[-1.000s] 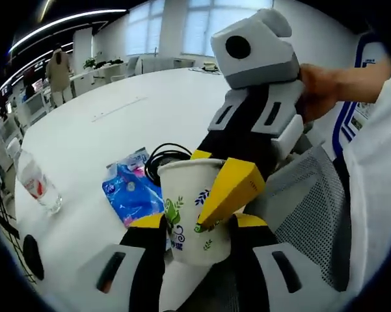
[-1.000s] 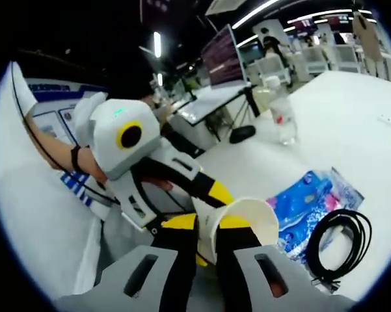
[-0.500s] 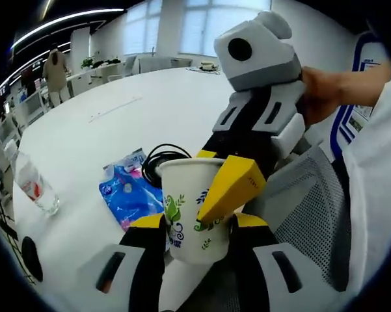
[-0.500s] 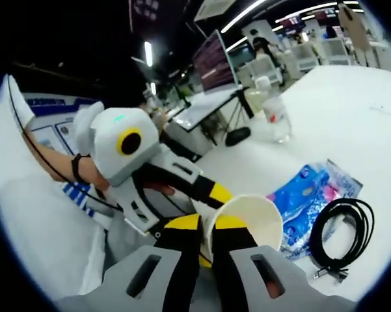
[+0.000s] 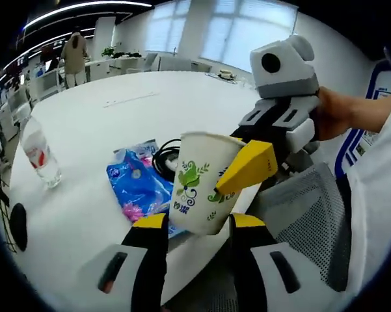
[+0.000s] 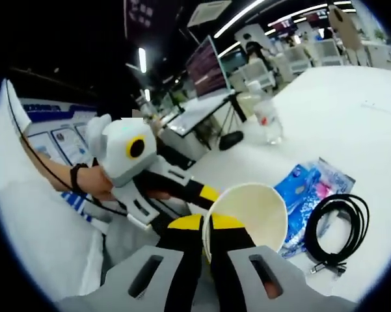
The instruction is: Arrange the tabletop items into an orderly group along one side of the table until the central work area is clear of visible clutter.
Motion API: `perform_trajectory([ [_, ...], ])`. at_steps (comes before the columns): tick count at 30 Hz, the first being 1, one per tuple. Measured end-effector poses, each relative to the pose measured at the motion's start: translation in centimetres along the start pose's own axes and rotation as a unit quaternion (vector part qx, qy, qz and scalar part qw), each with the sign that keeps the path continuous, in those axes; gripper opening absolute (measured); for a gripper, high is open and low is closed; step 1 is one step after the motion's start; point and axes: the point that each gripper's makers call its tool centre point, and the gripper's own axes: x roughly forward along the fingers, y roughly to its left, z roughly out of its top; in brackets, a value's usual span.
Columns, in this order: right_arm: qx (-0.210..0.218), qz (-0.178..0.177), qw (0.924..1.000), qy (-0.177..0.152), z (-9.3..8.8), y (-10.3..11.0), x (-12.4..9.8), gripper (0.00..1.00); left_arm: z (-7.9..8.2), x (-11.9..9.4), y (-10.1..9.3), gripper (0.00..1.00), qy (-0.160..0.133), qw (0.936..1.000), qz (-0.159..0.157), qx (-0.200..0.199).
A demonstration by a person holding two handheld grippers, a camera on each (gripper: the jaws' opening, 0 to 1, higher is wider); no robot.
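A white paper cup (image 5: 198,185) with a green leaf print hangs tilted above the near edge of the white table (image 5: 117,117). My right gripper (image 6: 207,224) is shut on the cup's rim (image 6: 247,211), one jaw inside and one outside. It reaches into the left gripper view from the right, its yellow jaw (image 5: 247,168) lying on the cup's wall. My left gripper (image 5: 198,221) has its jaws apart on either side of the cup's base. In the right gripper view the left gripper (image 6: 198,194) sits behind the cup, held by a hand.
A blue plastic packet (image 5: 136,188) (image 6: 306,195) and a coiled black cable (image 5: 166,156) (image 6: 338,227) lie just beyond the cup. A small water bottle (image 5: 39,153) (image 6: 265,120) stands further off near a table edge. A grey mesh chair (image 5: 306,201) is below right.
The cup has tipped over relative to my left jaws while staying fixed in my right gripper's pinch. Both views have shifted a little; the left gripper looks smaller and farther in the right gripper view.
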Motion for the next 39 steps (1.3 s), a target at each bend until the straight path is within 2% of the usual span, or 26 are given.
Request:
perform_trajectory([
  [7, 0.005, -0.009, 0.9999, -0.005, 0.0, -0.5, -0.5, 0.00, -0.8, -0.4, 0.8, 0.34, -0.007, 0.9993, 0.012, -0.035],
  [12, 0.010, -0.018, 0.9998, -0.007, -0.1, -1.0, -0.8, 0.00, -1.1, -1.0, 1.9, 0.34, -0.032, 0.9948, 0.031, -0.092],
  [17, 0.012, -0.024, 0.9996, -0.008, -0.1, -1.3, -1.0, 0.00, -1.9, -1.6, 3.0, 0.34, -0.042, 0.9910, 0.047, -0.118],
  [21, 0.011, -0.029, 0.9995, -0.009, 0.1, -1.6, -1.0, 0.00, -2.5, -2.2, 4.0, 0.33, -0.057, 0.9853, 0.061, -0.149],
  [31, 0.011, -0.041, 0.9991, -0.003, 0.5, -2.7, -0.7, 0.00, -3.2, -4.0, 6.0, 0.34, -0.081, 0.9762, 0.092, -0.179],
  [39, 0.004, -0.046, 0.9989, 0.008, 1.4, -3.4, 0.2, 0.00, -3.6, -4.3, 6.2, 0.33, -0.089, 0.9733, 0.098, -0.187],
])
